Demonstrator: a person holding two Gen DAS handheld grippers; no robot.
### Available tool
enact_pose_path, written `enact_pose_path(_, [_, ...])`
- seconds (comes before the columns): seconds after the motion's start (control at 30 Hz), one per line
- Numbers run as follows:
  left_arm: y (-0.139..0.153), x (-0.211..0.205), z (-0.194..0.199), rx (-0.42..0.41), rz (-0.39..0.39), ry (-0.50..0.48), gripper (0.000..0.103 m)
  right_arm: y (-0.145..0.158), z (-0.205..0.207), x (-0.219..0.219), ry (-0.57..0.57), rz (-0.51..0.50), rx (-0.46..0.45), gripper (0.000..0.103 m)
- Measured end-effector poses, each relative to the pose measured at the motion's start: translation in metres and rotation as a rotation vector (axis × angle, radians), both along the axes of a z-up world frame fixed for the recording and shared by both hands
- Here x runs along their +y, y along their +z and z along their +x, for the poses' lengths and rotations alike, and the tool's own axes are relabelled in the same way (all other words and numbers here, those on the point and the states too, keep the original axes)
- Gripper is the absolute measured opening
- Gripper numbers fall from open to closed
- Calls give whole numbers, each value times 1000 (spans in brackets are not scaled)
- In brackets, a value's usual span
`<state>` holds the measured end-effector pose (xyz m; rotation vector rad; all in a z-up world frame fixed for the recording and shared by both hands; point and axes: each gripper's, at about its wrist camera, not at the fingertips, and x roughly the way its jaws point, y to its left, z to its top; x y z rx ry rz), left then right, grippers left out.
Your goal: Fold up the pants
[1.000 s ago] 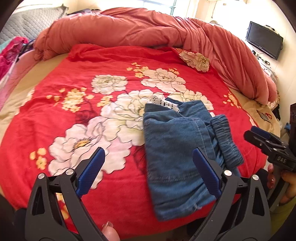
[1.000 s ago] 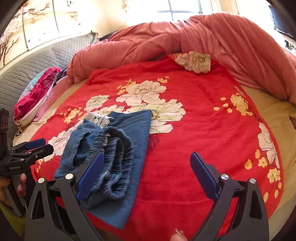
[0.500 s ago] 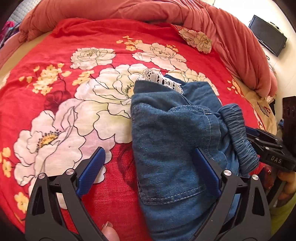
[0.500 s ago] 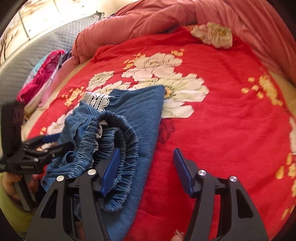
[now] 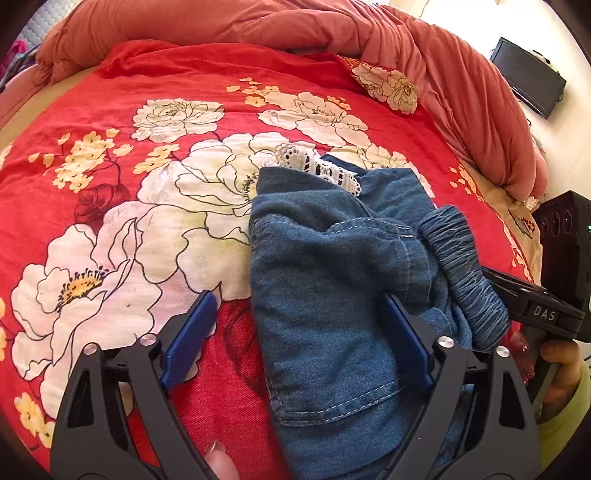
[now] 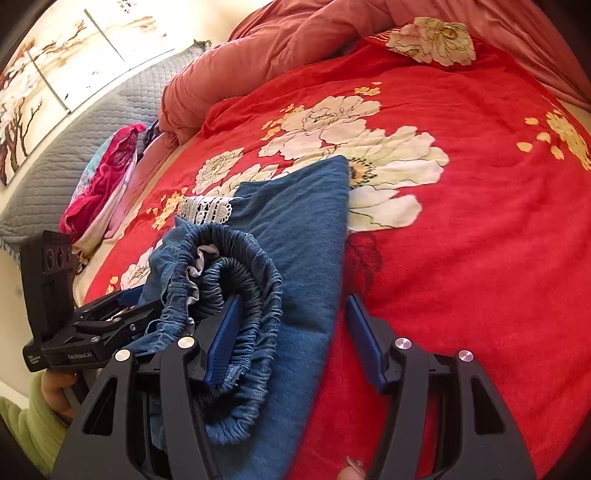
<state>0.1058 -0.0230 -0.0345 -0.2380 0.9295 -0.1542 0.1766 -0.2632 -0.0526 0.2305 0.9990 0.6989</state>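
Blue denim pants point(image 5: 332, 280) lie bunched on the red floral bedspread point(image 5: 147, 184), with white lace trim point(image 5: 317, 166) at the far edge and a gathered elastic waistband point(image 5: 465, 266) at the right. My left gripper point(image 5: 295, 332) is open, its jaws straddling the near left part of the pants. In the right wrist view the pants point(image 6: 295, 229) lie at the left, waistband point(image 6: 243, 291) curled up. My right gripper point(image 6: 291, 339) is open, its left finger point(image 6: 223, 339) against the waistband, the right finger over the pants' edge. Each gripper shows in the other's view.
A salmon-pink duvet point(image 5: 258, 26) is heaped along the far side of the bed. A pink and red cloth pile point(image 6: 107, 177) lies by the grey quilted headboard point(image 6: 74, 140). A dark TV point(image 5: 528, 74) hangs on the right wall.
Both grippers moved forward and down onto the pants. The right gripper's jaws narrowed from wide open and now sit around the waistband and pants' edge.
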Motion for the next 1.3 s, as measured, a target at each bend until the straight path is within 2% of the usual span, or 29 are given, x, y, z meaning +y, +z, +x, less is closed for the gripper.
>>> enact_pose_path(0.13, [2, -6, -1, -9, -20, -26, 54, -2, 1, 2, 17, 26, 4, 42])
enact_pose_path(0.3, [2, -10, -3, -35, -12, -16, 47, -3, 0, 1, 23, 53, 11, 36])
enact_pose_path(0.37, [5, -15, -5, -53, 19, -26, 41, 0, -2, 3, 29, 50, -7, 32])
enact_pose_path(0.57, [10, -17, -10, -77, 28, -36, 29, 6, -9, 6, 33, 49, -34, 24])
enact_pose_path(0.87, [31, -18, -16, -97, 33, -28, 24, 32, -23, 9, 38, 56, -118, 20])
enact_pose_path(1.1, [44, -19, -4, -103, 54, -33, 24, 52, -8, 14, 44, 55, -152, 20])
enact_pose_path(1.3, [61, -18, 25, -138, 90, -37, 24, 64, 16, 24, 39, 34, -181, 20])
